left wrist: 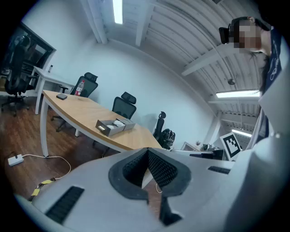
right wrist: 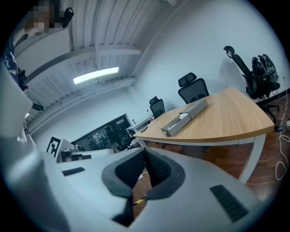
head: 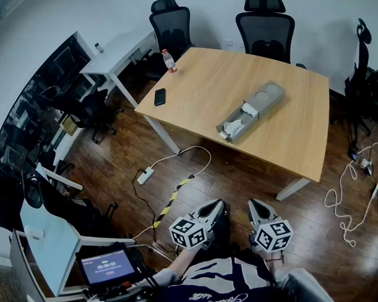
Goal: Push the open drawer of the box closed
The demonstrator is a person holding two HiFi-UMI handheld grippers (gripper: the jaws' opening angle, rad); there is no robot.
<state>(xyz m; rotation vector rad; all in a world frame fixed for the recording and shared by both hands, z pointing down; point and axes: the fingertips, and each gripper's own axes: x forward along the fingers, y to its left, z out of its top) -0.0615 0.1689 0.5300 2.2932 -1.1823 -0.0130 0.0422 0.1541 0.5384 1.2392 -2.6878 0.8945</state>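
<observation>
Box (head: 266, 97): grey, lying on the wooden table (head: 197, 85).
Drawer (head: 237, 125): pulled out, white items inside.
Left gripper (head: 215, 207): clenched, empty, well apart from the box.
Right gripper (head: 257, 207): clenched, empty, beside the left.

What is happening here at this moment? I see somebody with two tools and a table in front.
A person stands back from the wooden table and holds the left gripper and the right gripper low, in front of the body. Both grippers are shut and hold nothing. A grey box lies on the table with its drawer open. Neither gripper touches it, so the push has not yet begun.
</observation>
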